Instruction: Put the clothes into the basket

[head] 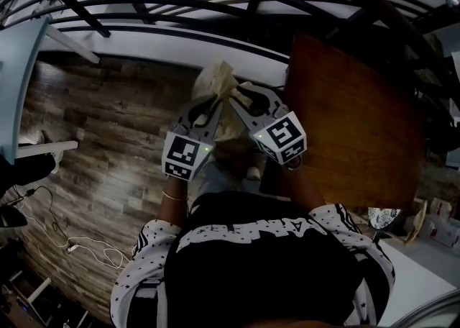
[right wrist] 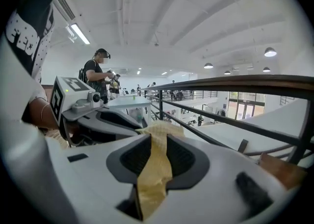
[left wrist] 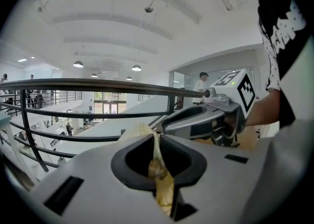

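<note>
A tan cloth hangs bunched in front of me, held up by both grippers close to a dark railing. My left gripper is shut on it; in the left gripper view a thin fold of the cloth is pinched between the jaws of the left gripper. My right gripper grips beside it; in the right gripper view a wider strip of the cloth fills the gap between the jaws of the right gripper. The two grippers' tips almost touch. No basket shows in any view.
A black railing runs across just beyond the cloth, with a drop behind it. A brown wooden tabletop stands at the right, and cables lie on the plank floor at the left. Another person stands in the background.
</note>
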